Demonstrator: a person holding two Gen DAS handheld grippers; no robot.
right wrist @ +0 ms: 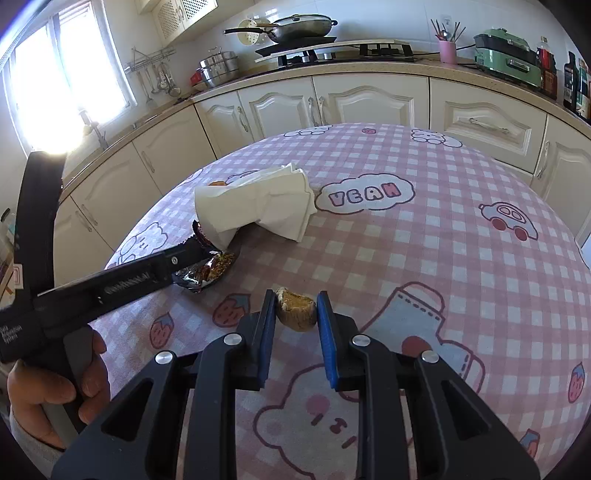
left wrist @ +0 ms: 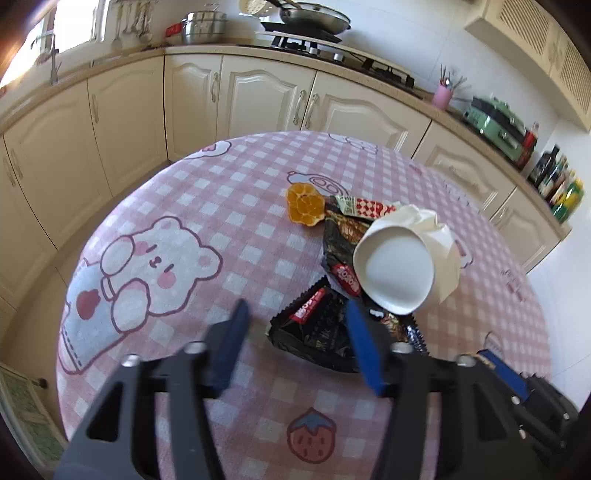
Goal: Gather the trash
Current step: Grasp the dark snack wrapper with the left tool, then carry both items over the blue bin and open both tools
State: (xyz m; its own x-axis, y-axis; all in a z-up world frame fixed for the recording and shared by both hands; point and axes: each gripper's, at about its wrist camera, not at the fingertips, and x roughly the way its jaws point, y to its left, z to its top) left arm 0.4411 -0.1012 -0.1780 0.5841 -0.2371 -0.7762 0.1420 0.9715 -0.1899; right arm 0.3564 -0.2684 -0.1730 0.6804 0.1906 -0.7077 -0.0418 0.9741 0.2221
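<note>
In the left wrist view my left gripper (left wrist: 295,325) is open just above a black snack wrapper (left wrist: 314,336) on the table. A crushed white paper cup (left wrist: 402,258) lies on its side over more wrappers (left wrist: 341,232), with an orange peel (left wrist: 304,204) beyond. In the right wrist view my right gripper (right wrist: 296,308) is shut on a brown piece of bread (right wrist: 295,308), just above the tablecloth. The paper cup (right wrist: 255,203) and a wrapper (right wrist: 210,271) lie to its far left, where the left gripper's black body (right wrist: 110,282) reaches in.
The round table has a pink checked cloth (right wrist: 443,258). Cream kitchen cabinets (right wrist: 369,99) curve behind it, with a stove and pan (right wrist: 303,26), a pink utensil cup (right wrist: 447,51), a green appliance (right wrist: 506,55) and bottles (left wrist: 561,188) on the counter.
</note>
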